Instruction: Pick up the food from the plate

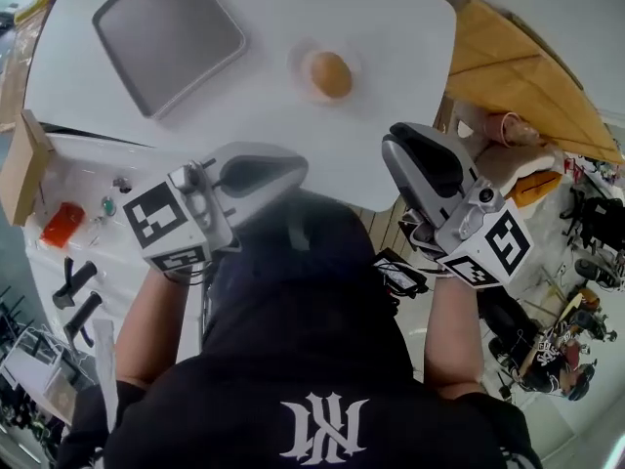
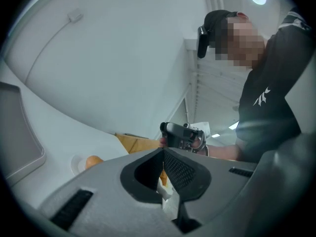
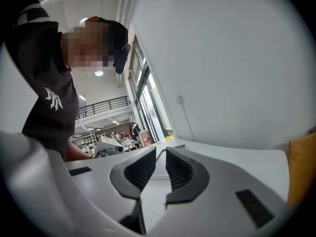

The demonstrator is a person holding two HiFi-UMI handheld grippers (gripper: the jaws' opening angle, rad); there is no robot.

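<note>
While the orange-brown food (image 1: 330, 74) sits on its small plate (image 1: 296, 66) on the white counter (image 1: 391, 27), it lies well ahead, between my left gripper (image 1: 293, 169) and right gripper (image 1: 398, 137). Both pairs of jaws are clenched on nothing.

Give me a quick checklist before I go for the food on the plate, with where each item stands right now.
1. Food on the plate: ok, untouched.
2. Left gripper empty: ok, jaws together, nothing between.
3. Right gripper empty: ok, jaws together, nothing between.
4. Jaws opened for the grab: not ok, both shut.
5. Way across the table to the plate: ok, nothing stands between in the head view.
6. How firm the food is: cannot tell.
</note>
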